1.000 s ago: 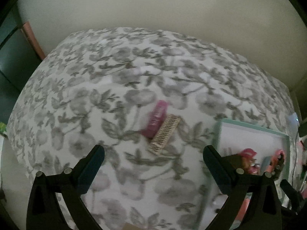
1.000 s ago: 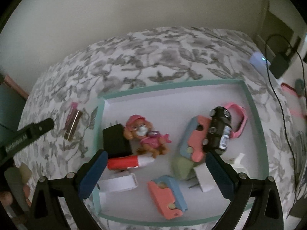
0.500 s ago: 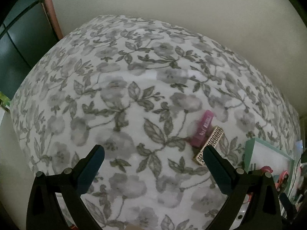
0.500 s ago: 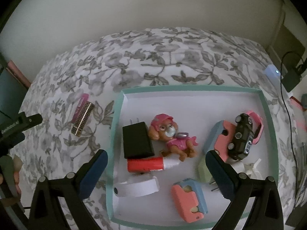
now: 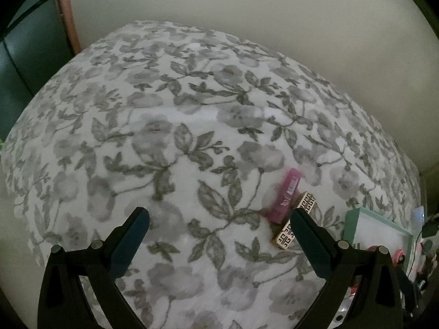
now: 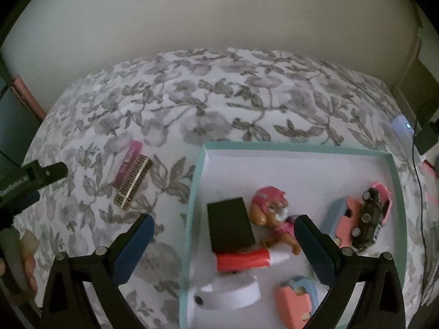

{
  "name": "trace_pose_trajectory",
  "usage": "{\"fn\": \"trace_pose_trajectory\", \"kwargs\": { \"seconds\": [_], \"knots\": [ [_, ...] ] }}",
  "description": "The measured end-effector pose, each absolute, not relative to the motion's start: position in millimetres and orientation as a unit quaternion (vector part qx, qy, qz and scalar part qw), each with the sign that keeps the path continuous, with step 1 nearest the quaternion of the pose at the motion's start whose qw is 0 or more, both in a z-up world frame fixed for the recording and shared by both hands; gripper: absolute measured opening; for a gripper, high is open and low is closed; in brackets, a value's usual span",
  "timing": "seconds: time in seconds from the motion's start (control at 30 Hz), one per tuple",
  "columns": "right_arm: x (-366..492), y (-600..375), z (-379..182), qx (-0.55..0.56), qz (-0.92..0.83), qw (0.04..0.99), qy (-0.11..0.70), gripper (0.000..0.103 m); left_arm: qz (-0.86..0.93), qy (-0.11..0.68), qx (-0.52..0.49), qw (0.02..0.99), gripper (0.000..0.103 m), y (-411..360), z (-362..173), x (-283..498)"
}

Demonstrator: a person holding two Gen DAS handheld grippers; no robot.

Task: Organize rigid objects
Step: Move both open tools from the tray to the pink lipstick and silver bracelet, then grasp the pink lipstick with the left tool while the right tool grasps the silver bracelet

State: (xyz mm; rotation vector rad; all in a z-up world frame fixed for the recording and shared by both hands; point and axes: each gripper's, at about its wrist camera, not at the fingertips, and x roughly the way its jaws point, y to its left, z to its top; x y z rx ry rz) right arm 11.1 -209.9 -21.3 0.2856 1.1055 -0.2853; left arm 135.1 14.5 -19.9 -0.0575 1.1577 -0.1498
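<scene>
Left gripper: jaws spread wide, nothing between them, hovering over the floral cloth. Right gripper: also spread, empty, straddling the left wall of the teal tray.

Still outside the tray: pink tube and a patterned gold bar, lying side by side and touching, lower right in the left wrist view, just beside the right fingertip. Same pair sits left of centre in the right wrist view, pink tube, gold bar, left of the tray.

Inside the tray, lower right half of the right wrist frame: black block, pink pup figure, red-and-white tube just below the block, white ring piece, two pink-and-blue toy pieces, black toy car lying on a pink item by the right wall.

Left gripper's body and a hand show at the left edge of the right wrist view
</scene>
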Motion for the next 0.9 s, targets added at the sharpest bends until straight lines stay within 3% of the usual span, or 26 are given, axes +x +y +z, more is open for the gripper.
{"fn": "trace_pose_trajectory", "kwargs": {
  "seconds": [0.9],
  "knots": [
    [76.0, -218.7, -52.2, 0.122, -0.129, 0.828, 0.532, 0.103, -0.119, 0.587, 0.028, 0.801, 0.102, -51.0, -88.4, 180.6]
  ]
}}
